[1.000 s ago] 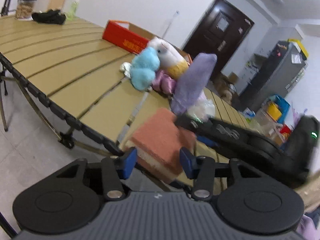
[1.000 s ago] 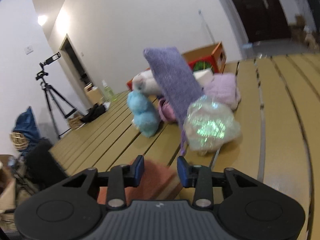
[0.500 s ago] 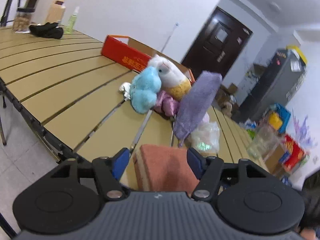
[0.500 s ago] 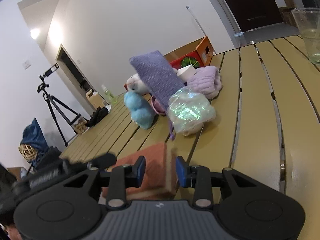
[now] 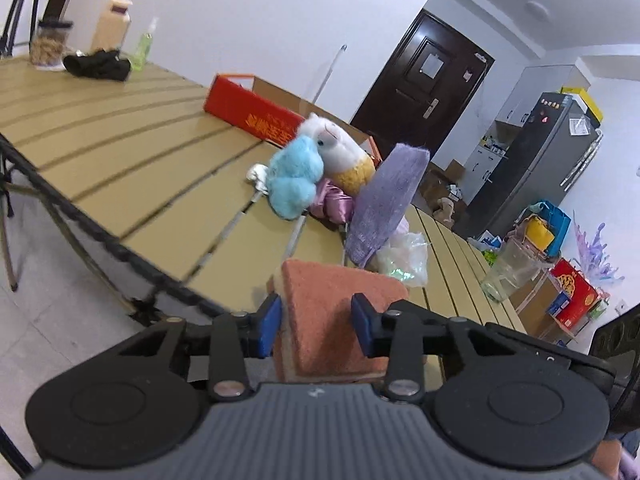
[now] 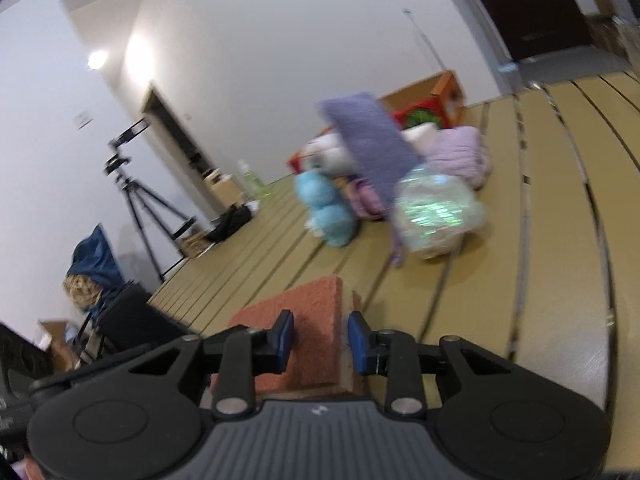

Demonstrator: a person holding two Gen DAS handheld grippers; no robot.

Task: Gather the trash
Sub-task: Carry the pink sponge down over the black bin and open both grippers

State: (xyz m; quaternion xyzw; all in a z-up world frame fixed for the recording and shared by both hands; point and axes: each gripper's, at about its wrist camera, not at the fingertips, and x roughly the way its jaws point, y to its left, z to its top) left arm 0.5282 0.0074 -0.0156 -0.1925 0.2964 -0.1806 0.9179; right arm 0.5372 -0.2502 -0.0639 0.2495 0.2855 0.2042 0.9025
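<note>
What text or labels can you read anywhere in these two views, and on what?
Red box: yellow characters on its side, too blurred to read.
Paper on dark door: too small to read.
Red carton on the floor: print unreadable.
Right wrist view: nothing legible.

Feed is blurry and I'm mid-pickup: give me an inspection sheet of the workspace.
Surface: slatted wooden table.
Job's things: orange sponge at the near edge; crumpled iridescent wrapper beside the pile.
Clutter: blue plush, purple cloth, red box, plastic cup.
Grippers: left tongs and right tongs each flank the sponge; contact unclear.
Cables: nothing seen.
Surroundings: dark door, fridge, tripod.
</note>
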